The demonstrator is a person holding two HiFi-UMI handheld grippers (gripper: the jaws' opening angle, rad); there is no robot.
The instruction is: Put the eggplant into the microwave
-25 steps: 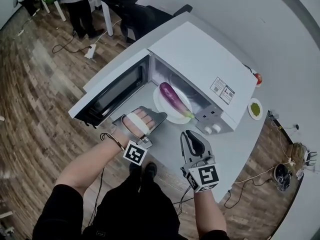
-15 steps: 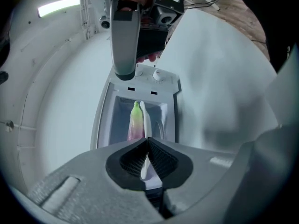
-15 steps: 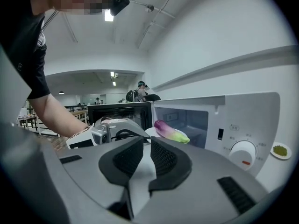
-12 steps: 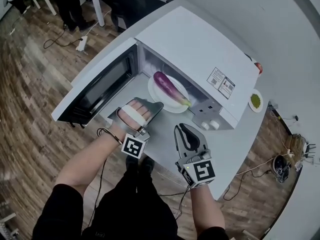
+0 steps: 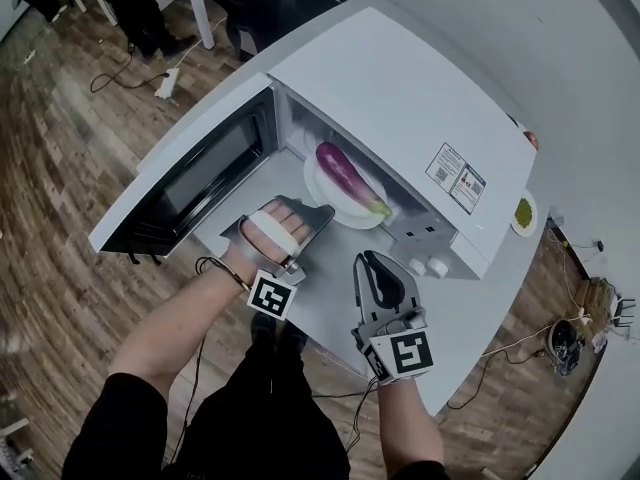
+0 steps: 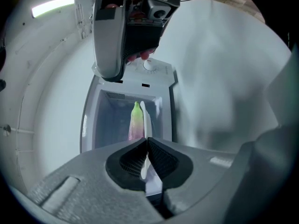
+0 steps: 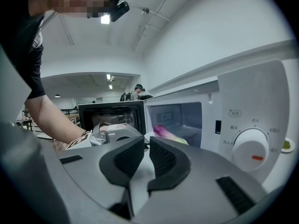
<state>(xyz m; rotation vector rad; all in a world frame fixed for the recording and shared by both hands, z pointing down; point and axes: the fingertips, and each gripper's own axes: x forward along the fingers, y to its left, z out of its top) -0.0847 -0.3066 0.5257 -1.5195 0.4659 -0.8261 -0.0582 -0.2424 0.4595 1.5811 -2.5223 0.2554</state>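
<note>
**A:** Eggplant [image 5: 348,176] lies on the white plate [image 5: 318,200] inside the microwave [image 5: 400,88], with the door [image 5: 190,173] swung wide.

**B:** Orientation?

**A:** In the head view the long axis runs diagonally across the plate. The purple end points to the back of the cavity on the door side. The green stem end points to the front, by the control panel. The right gripper view catches it low through the opening, purple left, green right.

**B:** What else does that view add?

**A:** The dial [image 7: 252,149] face-on with its orange mark (head view sees only knob tops). Only the head view gets the top sticker [image 5: 460,178] and a small dish of something green [image 5: 523,213] on the table [image 5: 480,303].

**B:** Claws?

**A:** Left gripper [image 6: 147,143] is closed with nothing pinched, its tip just beside the plate rim. Right gripper [image 7: 146,141] has just been closing. Its pads are a sliver apart and empty, in front of the control panel.
</note>
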